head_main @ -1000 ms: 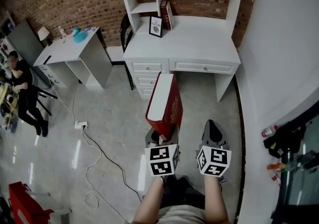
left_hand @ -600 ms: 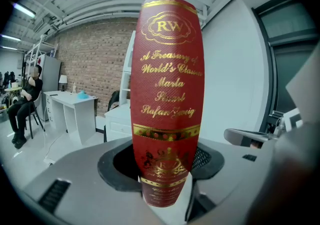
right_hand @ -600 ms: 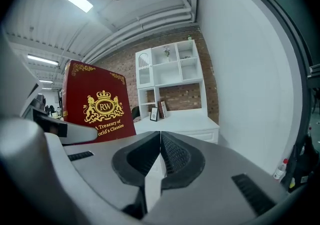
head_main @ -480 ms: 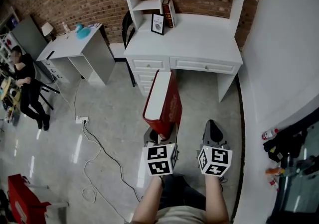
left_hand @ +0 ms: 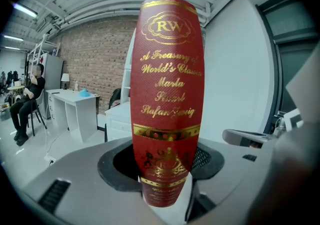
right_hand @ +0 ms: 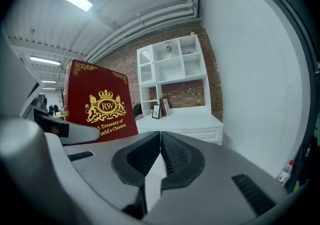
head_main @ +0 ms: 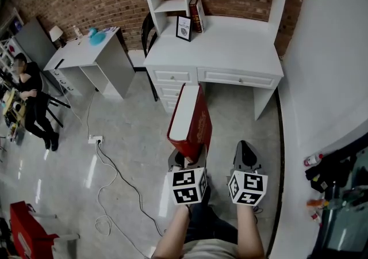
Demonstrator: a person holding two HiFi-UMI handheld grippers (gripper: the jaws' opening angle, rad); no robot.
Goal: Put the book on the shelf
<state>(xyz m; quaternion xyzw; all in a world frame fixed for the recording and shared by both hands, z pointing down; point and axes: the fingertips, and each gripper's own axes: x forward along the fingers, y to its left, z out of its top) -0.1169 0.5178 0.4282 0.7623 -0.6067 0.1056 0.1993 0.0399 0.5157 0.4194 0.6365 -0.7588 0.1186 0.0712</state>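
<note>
**Carrying phase; the book is not yet shelved.** The left gripper (left_hand: 165,189) clamps the lower end of the red book (left_hand: 167,94). Its jaws are spread wide across the volume's thickness. The book stands upright above the gripper with its gilt-lettered spine toward that gripper's camera. It is over the floor, well short of the white desk (head_main: 230,45). The right gripper (right_hand: 159,144) sits just beside it, jaws closed together on nothing. The shelf (head_main: 171,6) is part of the hutch at the back of the desk. Below it, two other books (head_main: 196,15) lean beside a framed picture (head_main: 183,27).

**Handling, as judged.** The volume looks thick and hardbound, so it is probably stiff and fairly heavy. The woven-looking cover should give the pads good friction. Held at one end, the book is top-heavy and may pivot in the jaws when tilted. A hold across both boards close to the spine keeps the pages from fanning open. The free gripper could steady the upper edge during insertion.
</note>
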